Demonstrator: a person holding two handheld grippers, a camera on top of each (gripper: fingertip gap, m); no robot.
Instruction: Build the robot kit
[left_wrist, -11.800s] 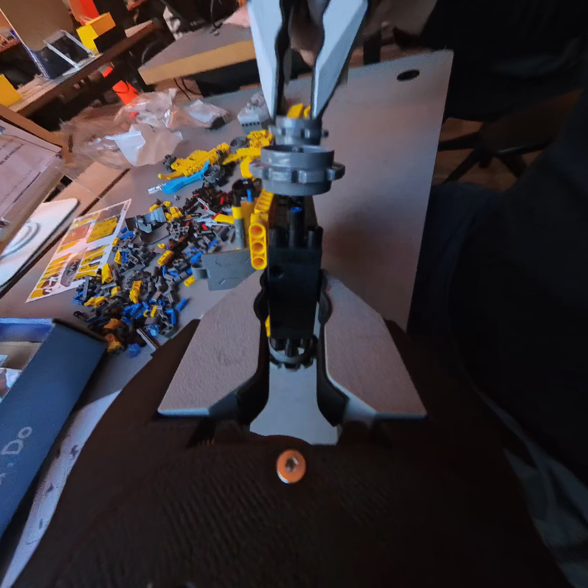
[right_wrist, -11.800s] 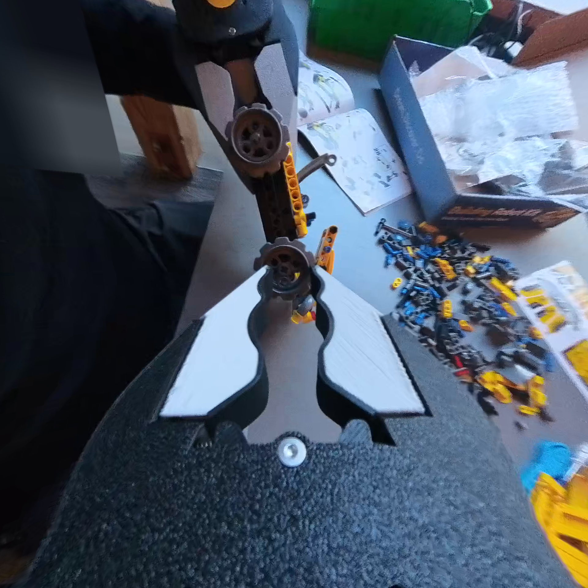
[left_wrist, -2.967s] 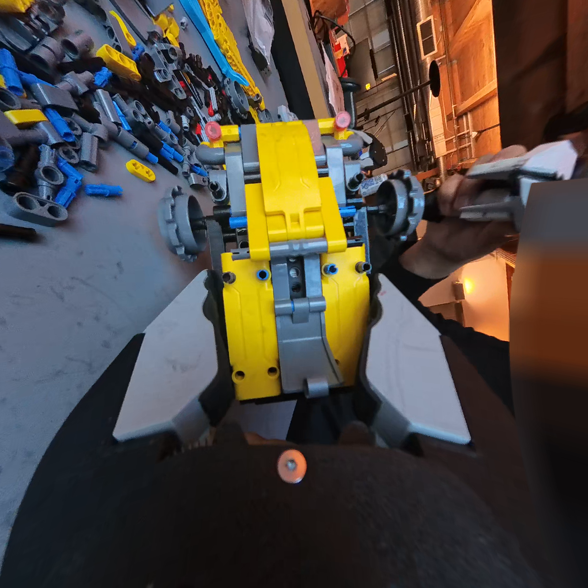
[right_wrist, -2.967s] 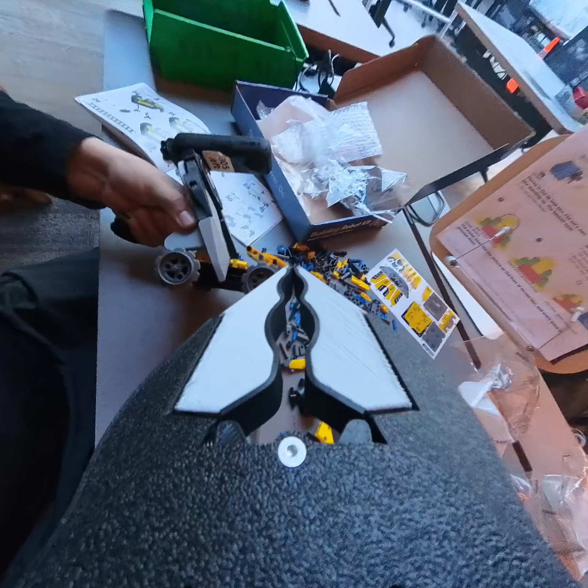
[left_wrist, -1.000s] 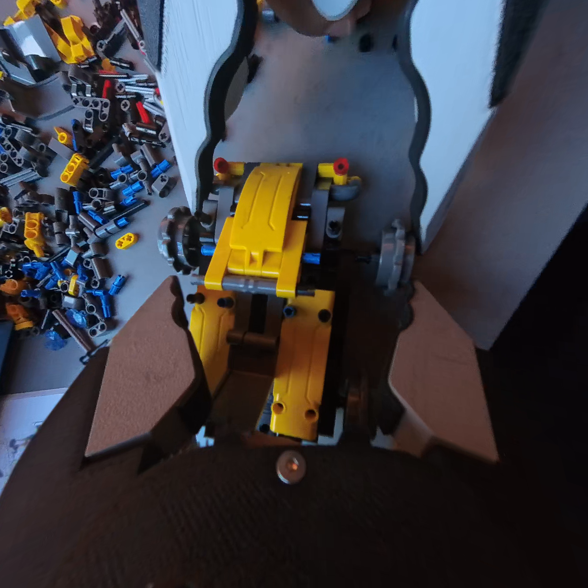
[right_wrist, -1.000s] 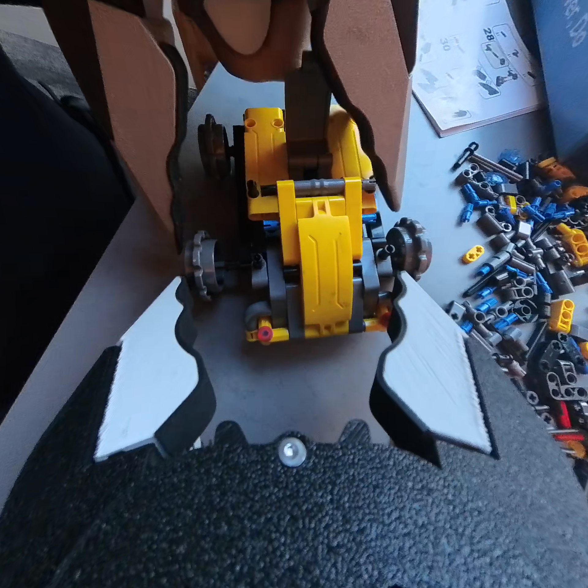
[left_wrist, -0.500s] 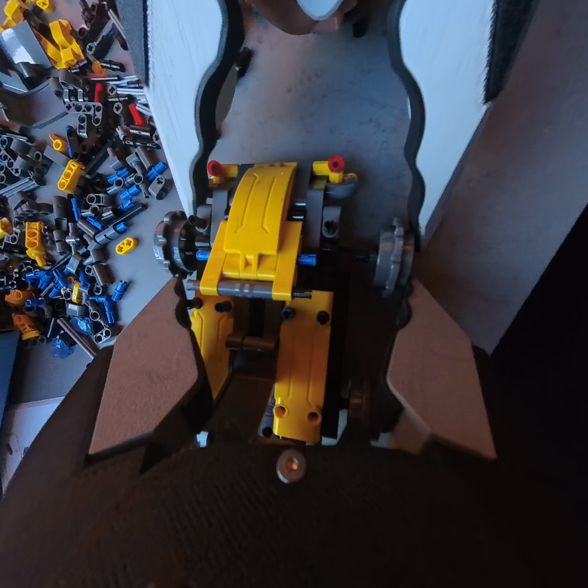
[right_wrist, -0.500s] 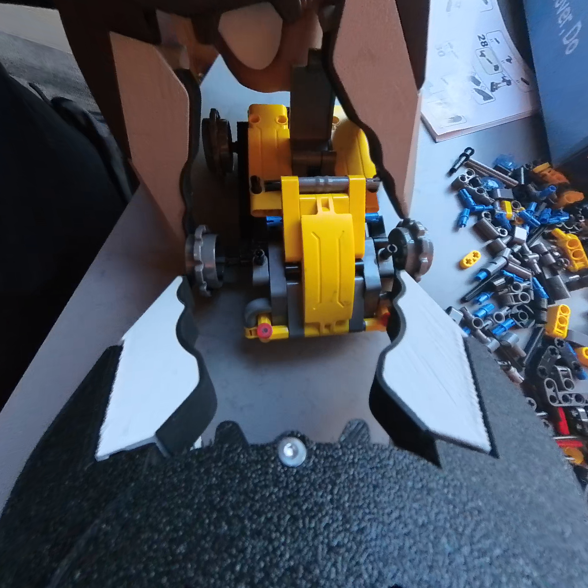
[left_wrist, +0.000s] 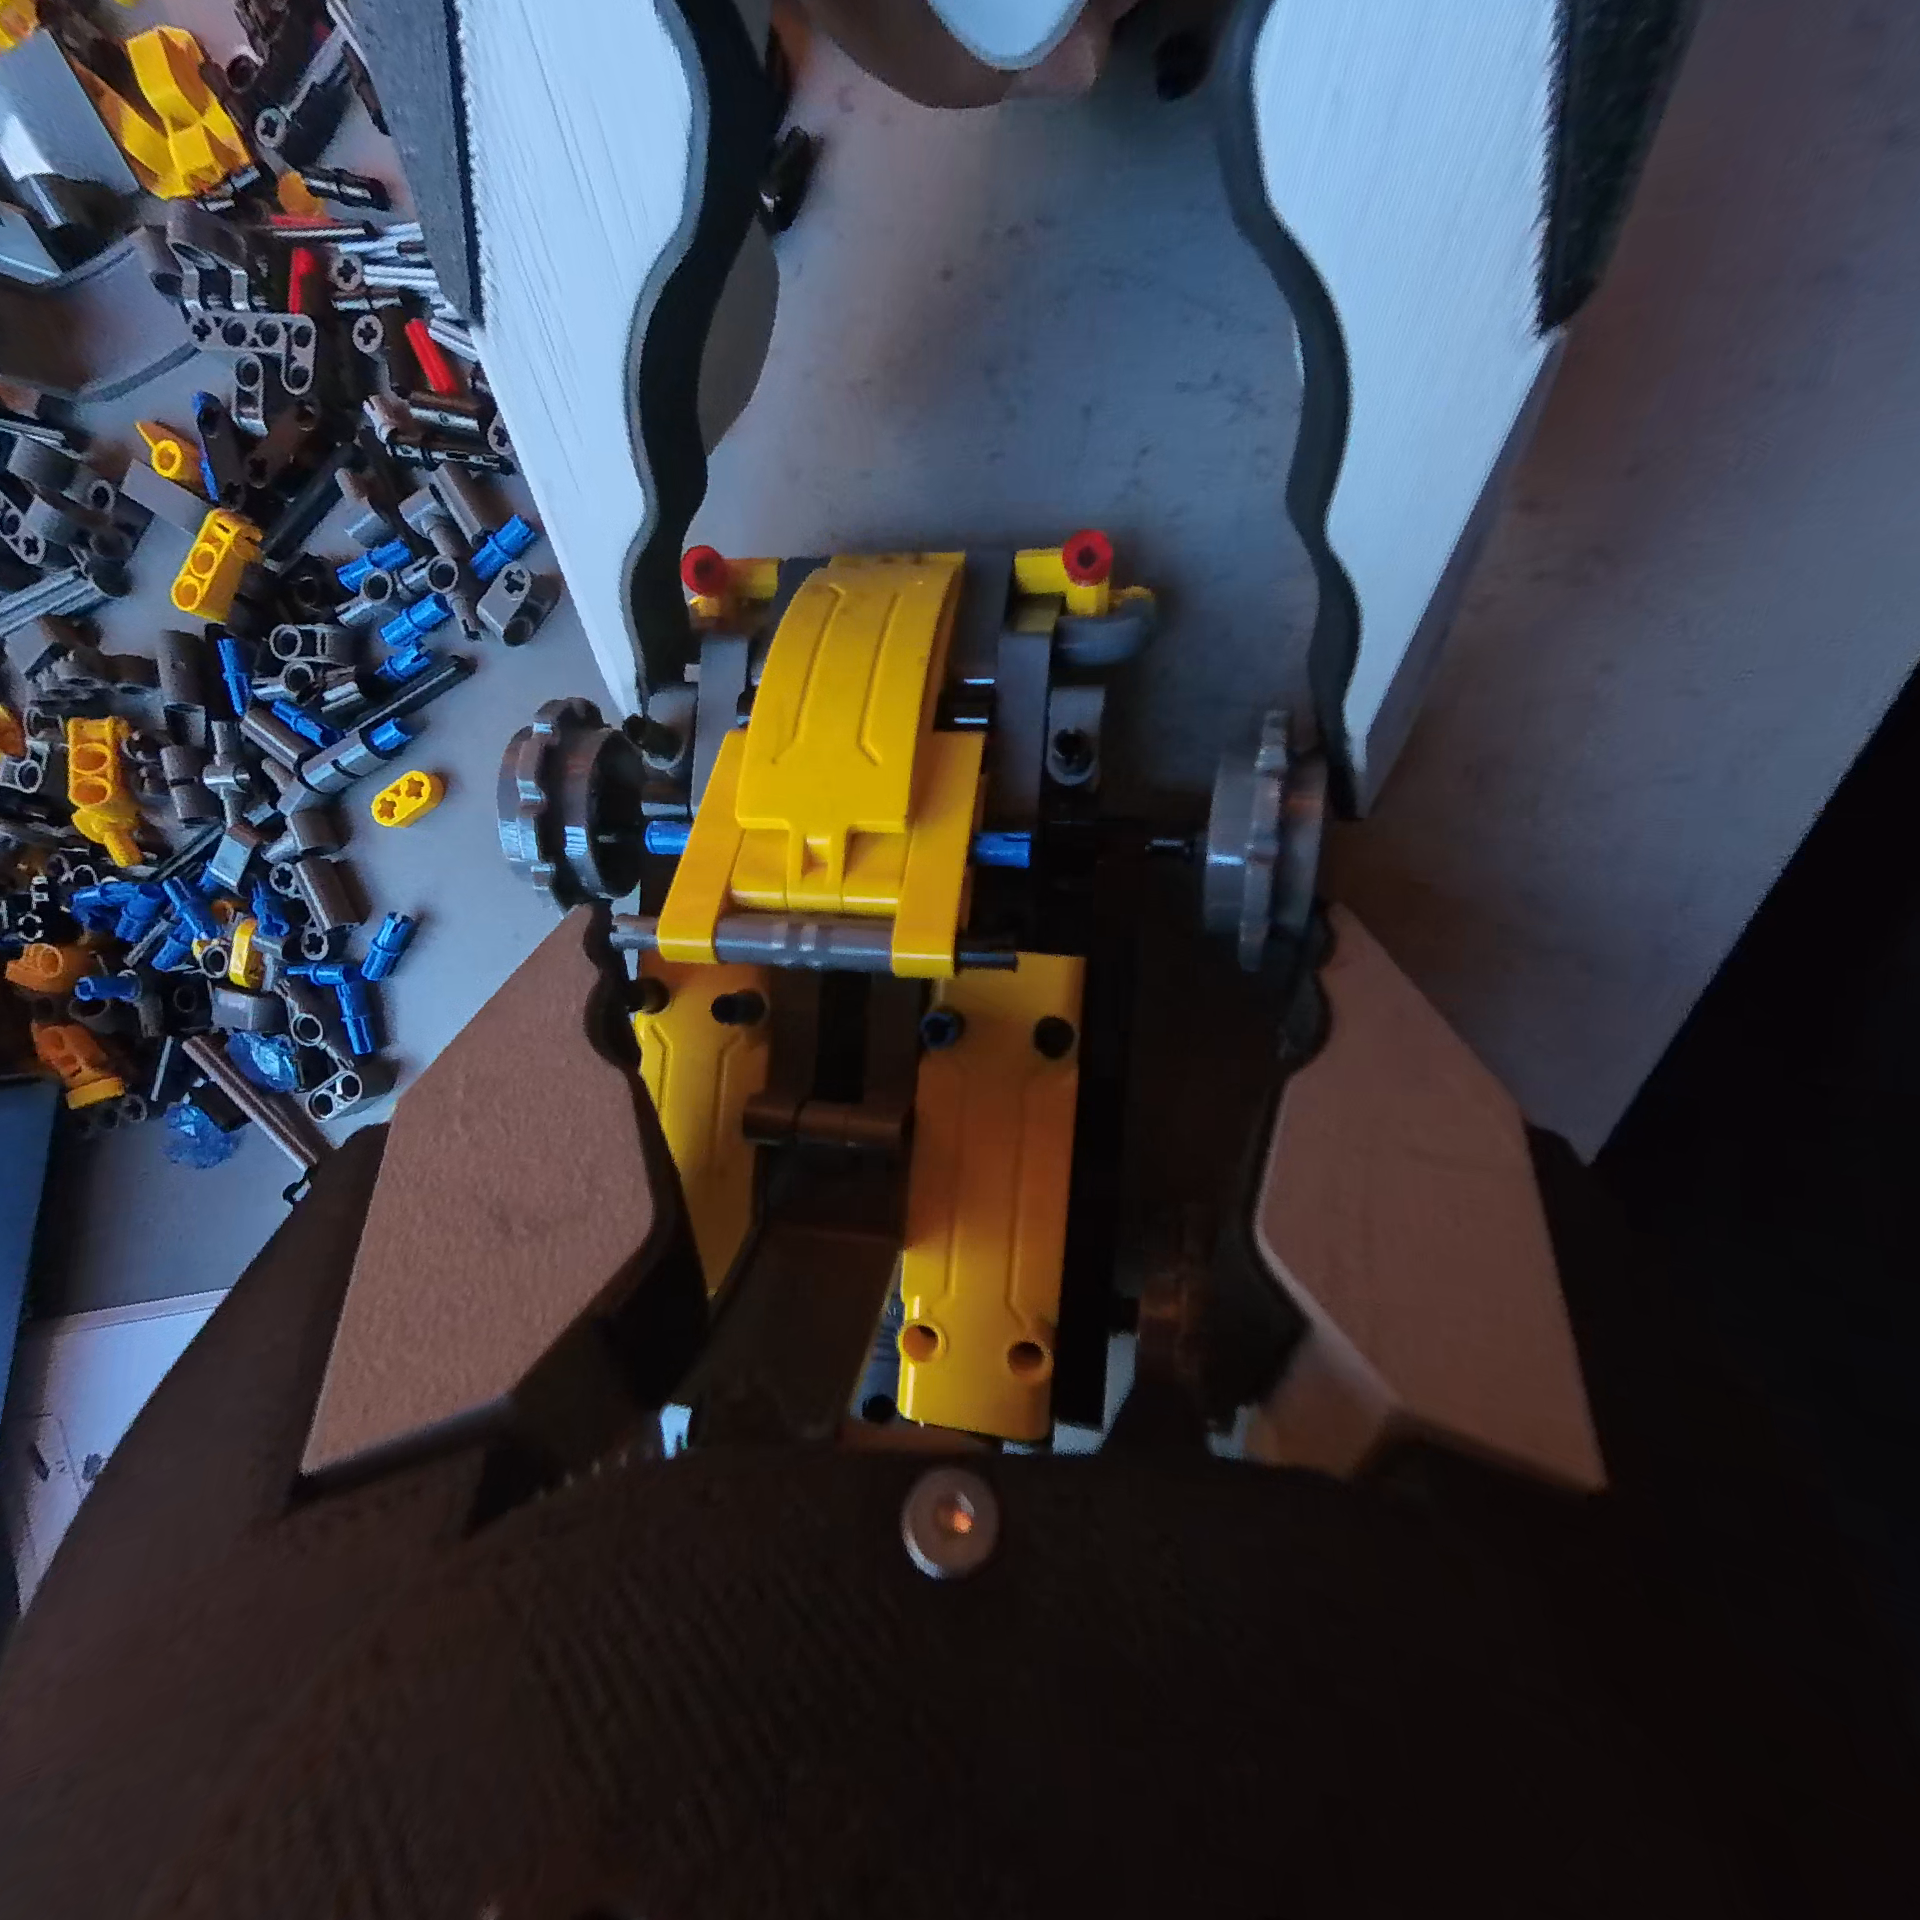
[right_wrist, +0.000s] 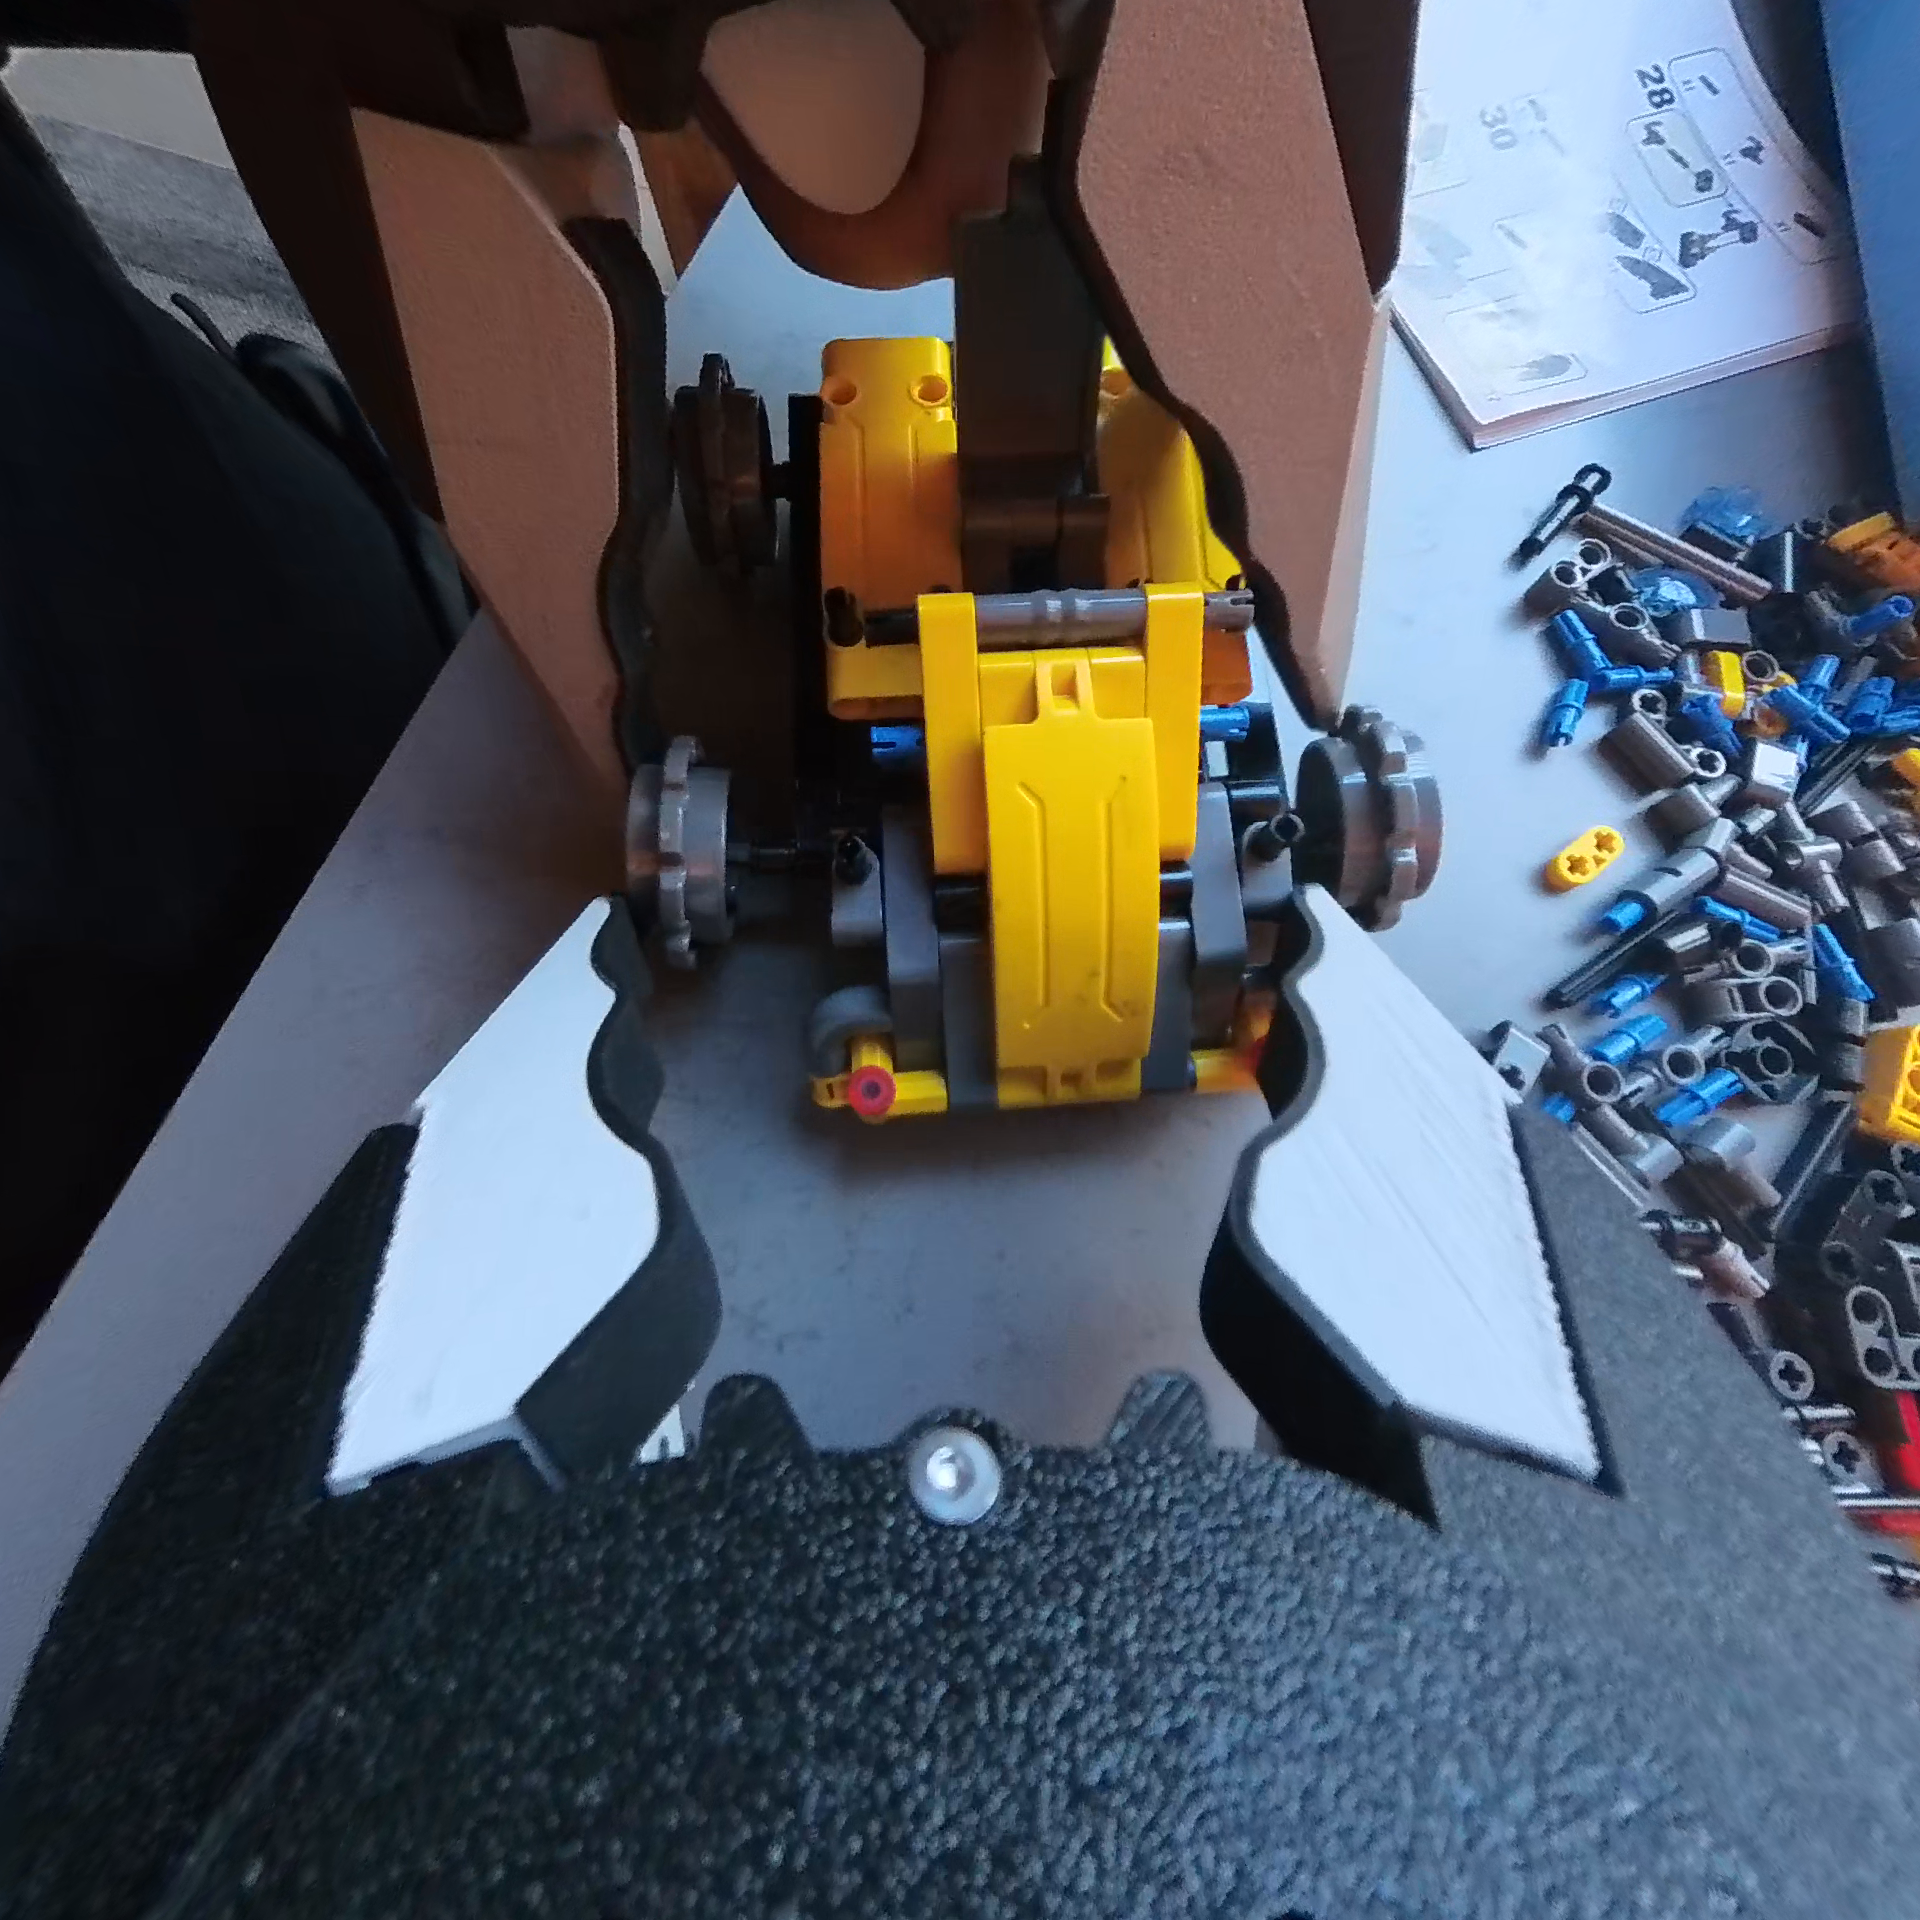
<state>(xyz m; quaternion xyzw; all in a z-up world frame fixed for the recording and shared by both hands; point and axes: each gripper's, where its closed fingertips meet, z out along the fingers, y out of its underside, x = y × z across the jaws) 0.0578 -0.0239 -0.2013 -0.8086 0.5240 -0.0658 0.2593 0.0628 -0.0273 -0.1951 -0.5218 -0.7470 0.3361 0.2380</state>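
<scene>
A yellow and grey brick-built vehicle (left_wrist: 852, 727) with grey toothed wheels (left_wrist: 561, 800) stands on the grey table (left_wrist: 1039, 364) near its edge. My left gripper (left_wrist: 956, 930) is open, with its fingers spread at both sides of the vehicle's rear half. I cannot tell whether they touch it. My right gripper (right_wrist: 956, 909) is open and faces the left one from the front. Its white fingertips sit beside the two front wheels (right_wrist: 675, 842). The vehicle (right_wrist: 1060, 883) lies between both pairs of fingers. Each view shows the other gripper's fingers (left_wrist: 582, 312) (right_wrist: 499, 416) across the vehicle.
A pile of small loose black, blue, grey and yellow parts (left_wrist: 208, 727) (right_wrist: 1714, 831) lies beside the vehicle. An instruction booklet (right_wrist: 1610, 208) and a dark blue box (right_wrist: 1881, 156) lie beyond it. The table edge (right_wrist: 312, 935) runs close along the vehicle's other side. My left and right fingertips are right by each other.
Three seconds ago my left gripper held the vehicle in the air. It now stands on the table. Over the last second my right gripper has edged closer around the front.
</scene>
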